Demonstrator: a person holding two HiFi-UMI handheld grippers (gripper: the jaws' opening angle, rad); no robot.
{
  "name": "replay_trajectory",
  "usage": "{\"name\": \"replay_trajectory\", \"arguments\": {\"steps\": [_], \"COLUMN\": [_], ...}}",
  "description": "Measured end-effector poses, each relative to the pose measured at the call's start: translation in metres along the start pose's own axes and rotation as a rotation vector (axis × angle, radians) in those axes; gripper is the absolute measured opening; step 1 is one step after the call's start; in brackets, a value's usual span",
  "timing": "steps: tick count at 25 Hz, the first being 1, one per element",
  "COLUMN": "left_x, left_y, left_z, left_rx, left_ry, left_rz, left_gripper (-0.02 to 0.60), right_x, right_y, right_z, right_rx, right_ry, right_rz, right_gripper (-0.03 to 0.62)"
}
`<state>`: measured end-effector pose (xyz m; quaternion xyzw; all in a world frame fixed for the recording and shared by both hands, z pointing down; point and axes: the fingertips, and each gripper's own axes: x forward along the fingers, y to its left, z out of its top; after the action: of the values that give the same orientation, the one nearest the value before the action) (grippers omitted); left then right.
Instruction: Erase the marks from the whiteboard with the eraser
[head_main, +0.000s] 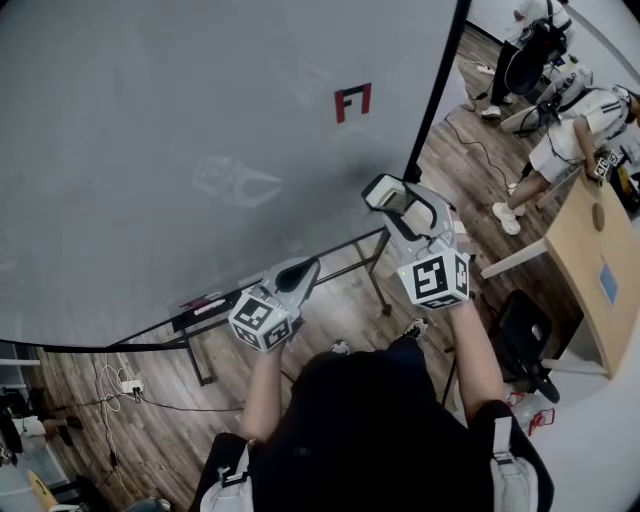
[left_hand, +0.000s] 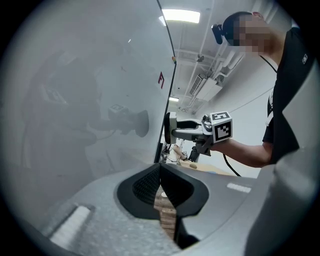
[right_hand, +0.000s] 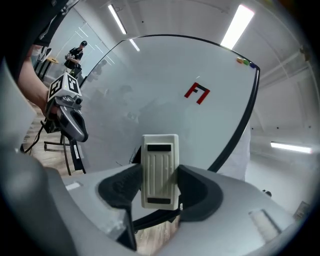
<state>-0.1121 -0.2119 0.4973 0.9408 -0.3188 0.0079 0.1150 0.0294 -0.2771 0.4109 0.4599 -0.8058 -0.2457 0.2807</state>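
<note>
A red mark (head_main: 352, 101) stands on the whiteboard (head_main: 150, 120), upper right of its middle; the right gripper view has the red mark (right_hand: 197, 93) too. My right gripper (head_main: 388, 196) is shut on a white eraser (right_hand: 160, 170), held just off the board below that mark. The eraser (head_main: 384, 193) shows at the gripper's tip in the head view. My left gripper (head_main: 300, 270) hangs lower, near the board's bottom edge, its jaws shut with nothing between them. A faint wiped smear (head_main: 235, 182) remains left of the mark.
The board's black frame (head_main: 436, 85) runs down its right edge, with a metal stand (head_main: 370, 262) on wood floor below. A wooden table (head_main: 600, 270) stands at the right, people (head_main: 580, 120) beyond it. A power strip and cables (head_main: 130, 385) lie lower left.
</note>
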Motion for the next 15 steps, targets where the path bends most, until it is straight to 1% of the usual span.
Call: {"name": "replay_trajectory", "arguments": {"steps": [4,10,15], "left_x": [-0.014,-0.033,-0.043], "left_y": [-0.011,-0.031,-0.063], "left_z": [-0.005,0.0,0.002], "left_rx": [0.0,-0.014,-0.006], "left_ry": [-0.007,-0.042,-0.03], "left_rz": [0.004,0.068,0.101], "left_gripper": [0.011,0.011,0.011], "right_x": [-0.015,-0.044,-0.076], "right_y": [0.019,0.051,0.07], "right_z": [0.004,-0.007,-0.024], "right_rx": [0.027,0.168,0.271], "right_ry": [-0.009,-0.055,-0.061], "right_rz": [0.035,0.164,0.233], "right_gripper": [0.229,0.229,0.229]}}
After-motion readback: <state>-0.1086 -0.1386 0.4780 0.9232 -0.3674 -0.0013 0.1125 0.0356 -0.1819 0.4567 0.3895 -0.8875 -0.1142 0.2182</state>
